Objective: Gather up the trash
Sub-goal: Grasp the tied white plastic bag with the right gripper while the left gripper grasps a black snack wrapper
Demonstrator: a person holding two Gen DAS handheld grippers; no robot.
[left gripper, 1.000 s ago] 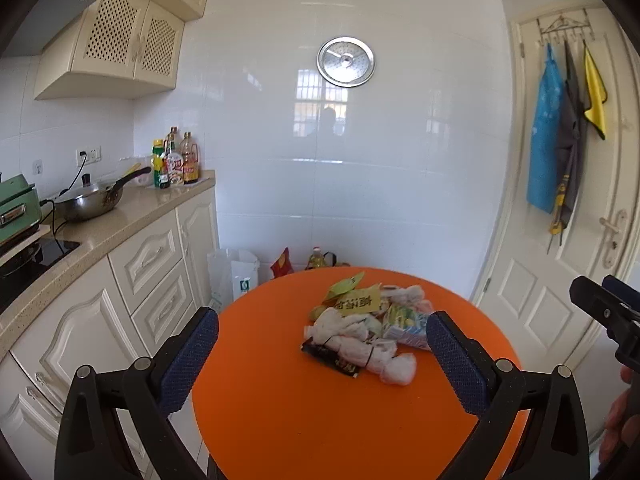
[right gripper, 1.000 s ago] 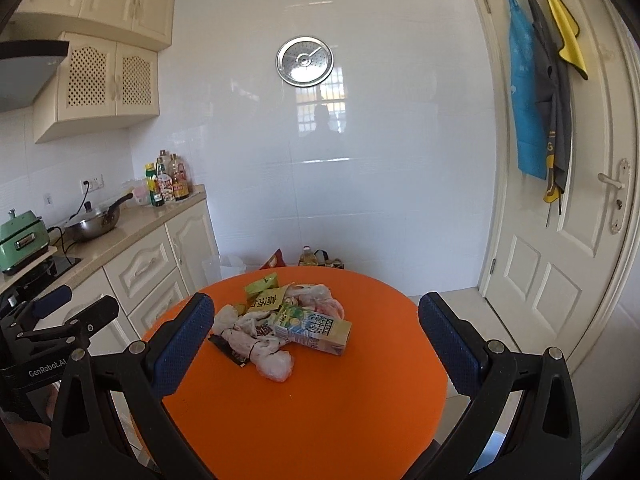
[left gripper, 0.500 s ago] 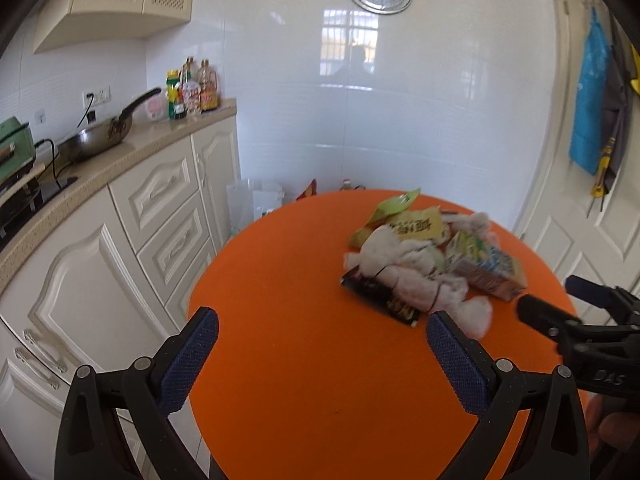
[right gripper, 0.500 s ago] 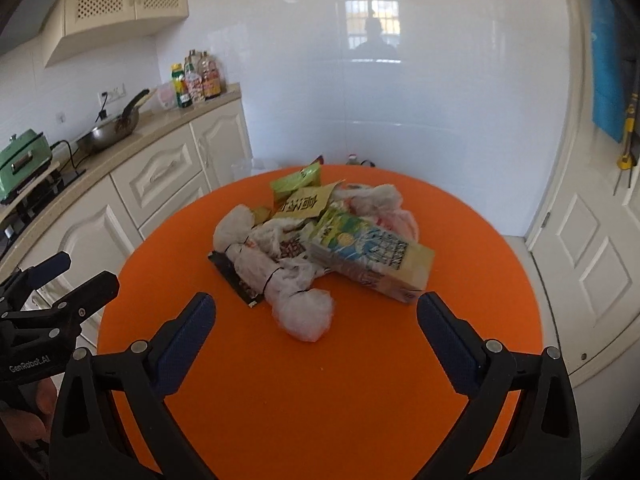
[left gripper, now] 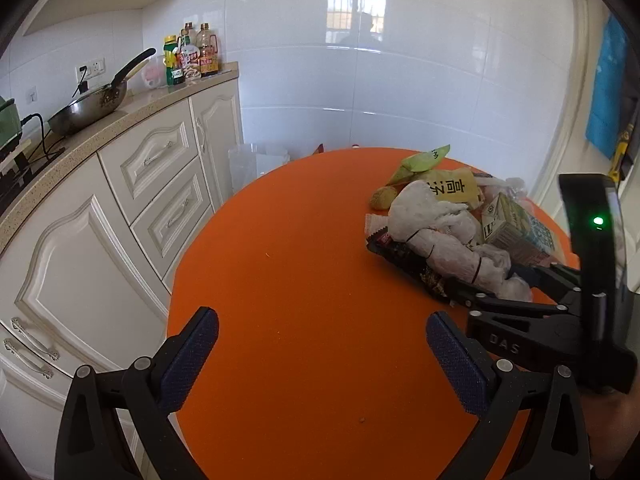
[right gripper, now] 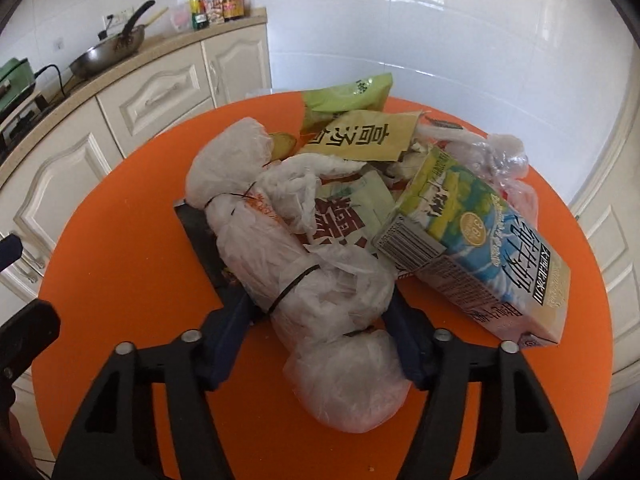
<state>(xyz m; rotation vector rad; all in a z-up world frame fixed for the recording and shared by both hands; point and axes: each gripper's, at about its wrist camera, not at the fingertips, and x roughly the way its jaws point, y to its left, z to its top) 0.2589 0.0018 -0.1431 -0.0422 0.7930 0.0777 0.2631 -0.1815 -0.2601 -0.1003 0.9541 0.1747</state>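
Note:
A heap of trash lies on the round orange table. In it are a long white plastic bag bundle tied with black bands, a milk carton, a yellow packet, a green packet and a black wrapper. My right gripper is closing its jaws, and both blue pads touch the sides of the bundle near its front end. The left wrist view shows the same grip at the right. My left gripper is open over bare table, with nothing between its fingers.
White cabinets with a stone counter run along the left, holding a wok and bottles. A clear plastic bag stands on the floor behind the table. A white door is at the right.
The right gripper has dropped onto the heap and narrowed from wide open to touching the white bundle. The left gripper has moved lower and left, away from the heap.

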